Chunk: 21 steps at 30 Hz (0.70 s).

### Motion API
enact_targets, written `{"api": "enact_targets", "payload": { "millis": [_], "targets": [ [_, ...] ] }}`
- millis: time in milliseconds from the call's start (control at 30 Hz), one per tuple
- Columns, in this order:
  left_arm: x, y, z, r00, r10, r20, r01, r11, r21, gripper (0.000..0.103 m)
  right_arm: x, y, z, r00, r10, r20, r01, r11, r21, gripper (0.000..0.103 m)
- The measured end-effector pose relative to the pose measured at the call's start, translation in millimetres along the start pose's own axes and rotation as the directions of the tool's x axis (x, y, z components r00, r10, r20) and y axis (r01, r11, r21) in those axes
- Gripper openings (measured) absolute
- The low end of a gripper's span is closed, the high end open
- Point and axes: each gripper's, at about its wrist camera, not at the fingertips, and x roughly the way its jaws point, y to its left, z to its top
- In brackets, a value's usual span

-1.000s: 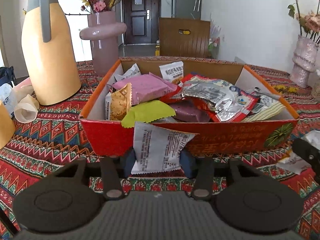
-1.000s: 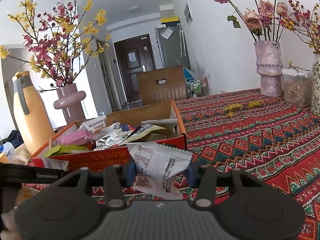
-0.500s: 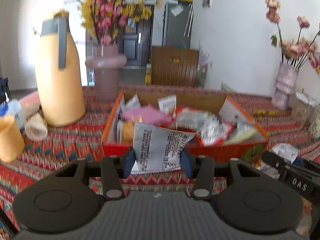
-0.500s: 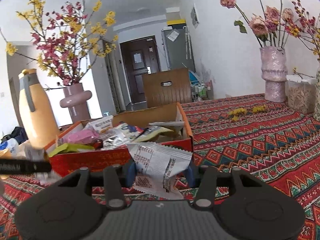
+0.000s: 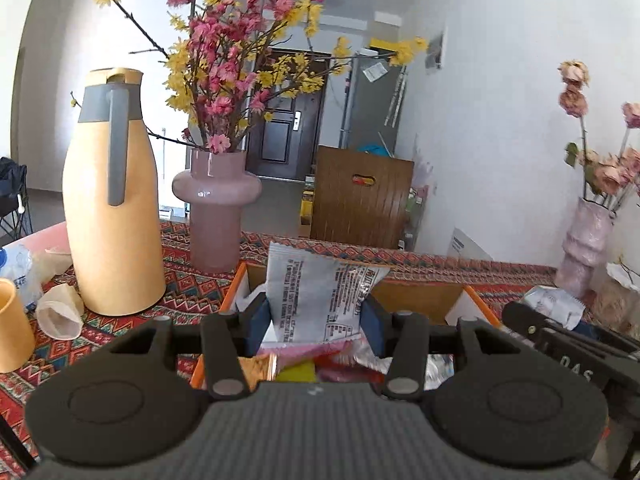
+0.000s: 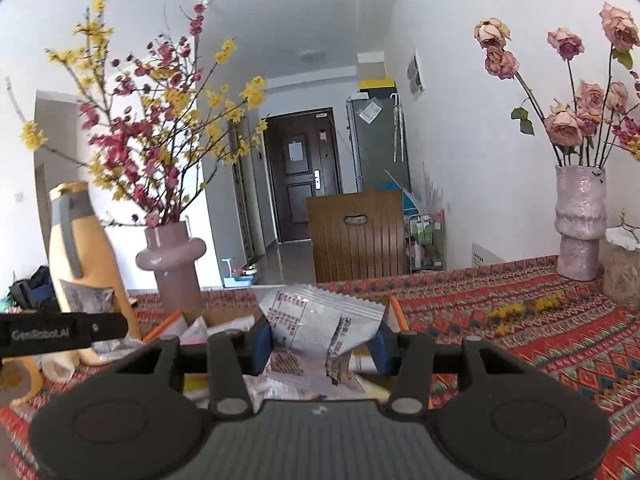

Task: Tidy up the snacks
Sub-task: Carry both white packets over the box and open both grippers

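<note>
My left gripper (image 5: 314,322) is shut on a silver snack packet (image 5: 316,292) with printed text, held upright over the orange cardboard box (image 5: 472,302) full of snacks. My right gripper (image 6: 322,338) is shut on a second silver snack packet (image 6: 320,320), crumpled between the blue pads, above the same box (image 6: 396,312). Pink, yellow and foil wrappers show inside the box under both grippers. The right gripper with its packet (image 5: 554,310) appears at the right edge of the left wrist view; the left gripper's arm (image 6: 60,332) crosses the left edge of the right wrist view.
A tall tan thermos jug (image 5: 110,200) and a pink vase (image 5: 216,208) of flowering branches stand left of the box on the patterned tablecloth (image 6: 540,340). Paper cups (image 5: 60,314) lie at far left. Another pink vase (image 6: 580,220) with roses stands at right. A wooden chair back (image 5: 360,196) is behind the table.
Both grippers have risen with their packets, from in front of the box's red wall to above its rim. The views now tilt up more toward the room.
</note>
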Motion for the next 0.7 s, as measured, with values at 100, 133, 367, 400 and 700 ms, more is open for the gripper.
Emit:
{"api": "enact_targets", "payload": {
  "millis": [100,133,367,400,700],
  "targets": [
    [21,1,-2,1.000,0.029,-0.005,-0.029,1.000,0.000,0.049,25,1,3,1.000,-0.009,-0.004,0.009,1.000,0.009,0.048],
    [27,3,-6,0.999,0.030,-0.012,-0.030,1.000,-0.006,0.049,32,1,2,1.000,-0.013,-0.002,0.013,1.000,0.011,0.048],
    [48,6,-24,0.998,0.059,-0.026,-0.058,0.998,0.029,0.050,60,-8,-17,0.999,-0.004,-0.031,0.004,1.000,0.012,0.048],
    [48,7,-25,0.998,0.058,-0.024,-0.058,0.998,0.027,0.051,62,-8,-19,0.999,-0.004,-0.038,0.004,1.000,0.008,0.048],
    [33,16,-23,0.994,0.094,0.060,-0.092,0.995,-0.037,0.103,60,-4,-26,0.999,-0.028,-0.037,0.028,1.000,-0.006,0.090]
  ]
}}
